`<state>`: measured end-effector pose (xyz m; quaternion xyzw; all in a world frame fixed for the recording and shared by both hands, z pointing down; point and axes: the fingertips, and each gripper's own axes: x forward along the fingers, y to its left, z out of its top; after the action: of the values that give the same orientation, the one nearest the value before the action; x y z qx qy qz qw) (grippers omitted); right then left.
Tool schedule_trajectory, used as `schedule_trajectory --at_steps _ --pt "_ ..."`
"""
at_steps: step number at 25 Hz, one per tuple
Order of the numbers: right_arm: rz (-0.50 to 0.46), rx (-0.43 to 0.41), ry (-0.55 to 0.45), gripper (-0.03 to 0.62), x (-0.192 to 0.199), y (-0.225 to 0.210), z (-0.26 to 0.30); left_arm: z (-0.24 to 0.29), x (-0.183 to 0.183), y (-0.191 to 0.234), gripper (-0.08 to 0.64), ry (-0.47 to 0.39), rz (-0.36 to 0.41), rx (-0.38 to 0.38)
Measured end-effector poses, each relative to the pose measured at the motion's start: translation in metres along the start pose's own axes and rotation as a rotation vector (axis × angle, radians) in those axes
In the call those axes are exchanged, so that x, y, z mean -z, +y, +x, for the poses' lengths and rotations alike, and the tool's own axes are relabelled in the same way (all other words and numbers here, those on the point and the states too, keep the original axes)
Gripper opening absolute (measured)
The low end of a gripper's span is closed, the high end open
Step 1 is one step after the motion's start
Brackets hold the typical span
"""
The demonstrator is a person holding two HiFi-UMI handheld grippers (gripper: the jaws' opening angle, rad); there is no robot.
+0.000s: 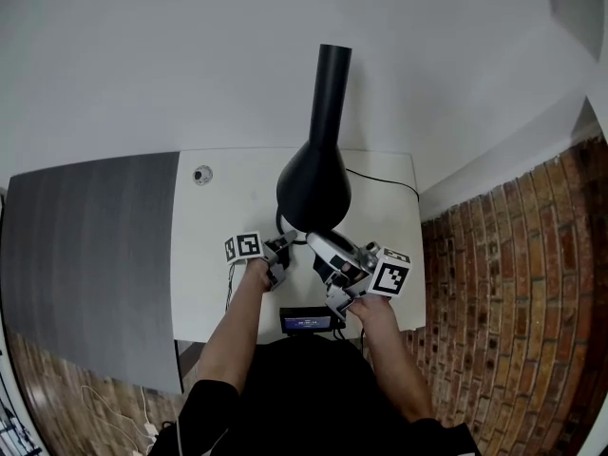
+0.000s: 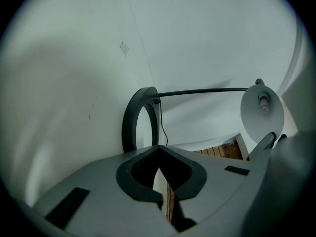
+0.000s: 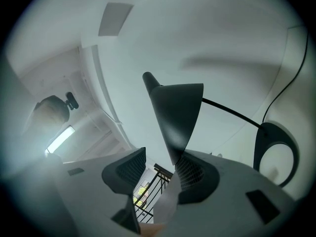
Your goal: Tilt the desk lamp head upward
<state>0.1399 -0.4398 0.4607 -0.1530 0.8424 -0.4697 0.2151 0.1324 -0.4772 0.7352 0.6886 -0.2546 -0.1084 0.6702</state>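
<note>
The black desk lamp head (image 1: 316, 174) is a cone that stands over the white desk (image 1: 218, 264), narrow end toward the wall. In the right gripper view the shade (image 3: 175, 110) hangs just ahead, its lower edge resting against the right-hand pad (image 3: 195, 174). My right gripper (image 3: 158, 172) is open, with a clear gap on the shade's left. My left gripper (image 2: 158, 154) is shut, tips meeting, right at the lamp's dark ring base (image 2: 140, 117). The thin arm (image 2: 202, 91) runs to the shade's pale inside (image 2: 261, 110). In the head view, the left gripper (image 1: 281, 255) and the right gripper (image 1: 321, 251) sit under the shade.
A small round object (image 1: 202, 174) lies at the desk's back left. A black device with a lit screen (image 1: 306, 323) sits at the front edge. The lamp's cable (image 1: 380, 180) trails right. A grey panel (image 1: 85, 255) adjoins on the left, with brick floor (image 1: 513, 293) to the right.
</note>
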Motion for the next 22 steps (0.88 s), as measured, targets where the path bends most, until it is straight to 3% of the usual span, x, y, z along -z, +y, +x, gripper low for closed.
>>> schedule_trajectory --at_steps 15,22 --pt "-0.015 -0.082 -0.023 0.189 0.001 0.039 -0.005 -0.001 0.000 -0.001 0.011 -0.003 0.012 -0.012" --pt "-0.027 -0.078 -0.102 0.186 -0.020 0.048 -0.023 0.000 0.001 0.002 0.012 0.003 -0.010 -0.033"
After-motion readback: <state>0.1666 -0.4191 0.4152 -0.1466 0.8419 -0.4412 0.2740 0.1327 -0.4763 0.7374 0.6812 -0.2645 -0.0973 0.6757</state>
